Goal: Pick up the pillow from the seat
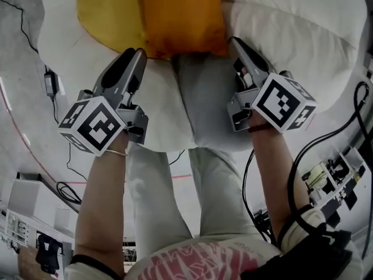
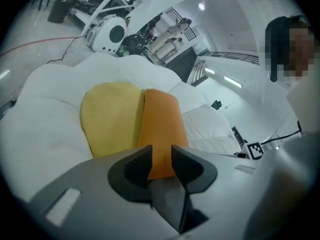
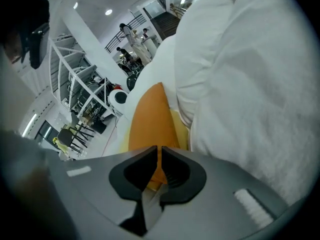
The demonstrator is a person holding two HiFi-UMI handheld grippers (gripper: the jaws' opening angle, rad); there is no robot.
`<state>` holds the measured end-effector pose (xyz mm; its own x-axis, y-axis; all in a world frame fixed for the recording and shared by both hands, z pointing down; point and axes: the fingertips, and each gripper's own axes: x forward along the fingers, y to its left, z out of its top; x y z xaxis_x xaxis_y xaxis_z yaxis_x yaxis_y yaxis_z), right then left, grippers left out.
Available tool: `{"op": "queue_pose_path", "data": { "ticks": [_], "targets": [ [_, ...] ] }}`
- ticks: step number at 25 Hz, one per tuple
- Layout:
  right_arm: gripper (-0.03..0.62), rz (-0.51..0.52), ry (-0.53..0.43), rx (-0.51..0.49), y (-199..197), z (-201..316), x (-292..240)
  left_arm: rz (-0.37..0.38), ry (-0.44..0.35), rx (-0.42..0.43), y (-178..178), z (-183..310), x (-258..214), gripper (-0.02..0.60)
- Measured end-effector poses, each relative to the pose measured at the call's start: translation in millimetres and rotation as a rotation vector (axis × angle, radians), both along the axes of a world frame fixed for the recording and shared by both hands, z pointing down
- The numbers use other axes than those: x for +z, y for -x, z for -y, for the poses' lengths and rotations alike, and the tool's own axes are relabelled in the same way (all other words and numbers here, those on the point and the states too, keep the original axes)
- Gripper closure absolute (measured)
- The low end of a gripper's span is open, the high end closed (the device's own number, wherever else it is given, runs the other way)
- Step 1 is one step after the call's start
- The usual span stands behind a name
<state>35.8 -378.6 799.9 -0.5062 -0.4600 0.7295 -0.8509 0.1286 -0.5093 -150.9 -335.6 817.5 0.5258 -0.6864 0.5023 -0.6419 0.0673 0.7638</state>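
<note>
An orange pillow (image 1: 180, 16) lies on a white puffy seat (image 1: 303, 34), overlapping a yellow pillow (image 1: 108, 10) to its left. My left gripper (image 1: 139, 52) hovers at the orange pillow's near left corner. In the left gripper view (image 2: 161, 156) its jaws stand apart, with only the orange pillow (image 2: 161, 129) showing beyond the gap and the yellow pillow (image 2: 112, 116) beside it. My right gripper (image 1: 233, 41) is at the pillow's near right corner. Its jaws (image 3: 159, 151) are only a narrow slit apart and hold nothing, with the orange pillow (image 3: 150, 124) just ahead.
The person's legs in light trousers (image 1: 215, 156) stand against the seat's front edge. Cables (image 1: 326, 139) and a power adapter (image 1: 49, 83) lie on the floor. An equipment rack (image 1: 335, 174) stands at the lower right. The seat's tall white cushion (image 3: 240, 84) rises right of the right gripper.
</note>
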Motion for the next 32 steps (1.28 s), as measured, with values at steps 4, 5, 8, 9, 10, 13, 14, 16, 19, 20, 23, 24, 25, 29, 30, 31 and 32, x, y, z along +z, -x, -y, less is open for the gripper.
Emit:
{"op": "queue_pose_path", "data": {
  "ticks": [4, 5, 8, 9, 10, 13, 14, 16, 19, 20, 23, 24, 25, 29, 30, 31, 32],
  "targets": [
    [0.508, -0.002, 0.081, -0.039, 2, -6, 22, 0.022, 0.086, -0.021, -3, -9, 34, 0.361],
    [0.49, -0.003, 0.101, -0.055, 3, -9, 25, 0.04, 0.101, -0.006, -5, -13, 39, 0.326],
    [0.43, -0.002, 0.154, -0.098, 8, -17, 35, 0.06, 0.132, 0.045, -18, -18, 51, 0.275],
    [0.415, -0.002, 0.166, -0.111, 8, -19, 38, 0.06, 0.135, 0.074, -25, -17, 53, 0.245],
    [0.402, -0.003, 0.175, -0.123, 9, -19, 40, 0.063, 0.135, 0.108, -31, -16, 54, 0.235],
    [0.356, -0.025, 0.184, -0.157, 12, -19, 44, 0.09, 0.16, 0.185, -45, -10, 62, 0.212],
    [0.353, -0.031, 0.188, -0.162, 12, -19, 46, 0.1, 0.177, 0.196, -47, -10, 65, 0.212],
    [0.359, -0.036, 0.202, -0.165, 13, -22, 50, 0.12, 0.207, 0.234, -53, -10, 71, 0.213],
    [0.379, -0.069, 0.223, -0.172, 11, -24, 56, 0.157, 0.272, 0.336, -64, -16, 82, 0.23],
    [0.388, -0.087, 0.228, -0.176, 11, -24, 58, 0.158, 0.297, 0.363, -68, -18, 85, 0.233],
    [0.414, -0.135, 0.219, -0.2, 7, -25, 57, 0.17, 0.288, 0.435, -79, -18, 81, 0.296],
    [0.428, -0.15, 0.209, -0.208, 6, -25, 56, 0.19, 0.253, 0.457, -83, -15, 76, 0.349],
    [0.449, -0.163, 0.195, -0.214, 4, -25, 55, 0.207, 0.224, 0.469, -87, -13, 71, 0.367],
    [0.514, -0.176, 0.141, -0.23, 7, -25, 50, 0.161, 0.225, 0.389, -88, -12, 63, 0.41],
    [0.526, -0.164, 0.131, -0.233, 10, -24, 48, 0.144, 0.233, 0.369, -87, -14, 61, 0.417],
    [0.537, -0.149, 0.124, -0.234, 13, -24, 46, 0.129, 0.242, 0.356, -85, -17, 60, 0.423],
    [0.54, -0.131, 0.123, -0.233, 16, -24, 44, 0.113, 0.253, 0.343, -82, -20, 58, 0.426]
  ]
}}
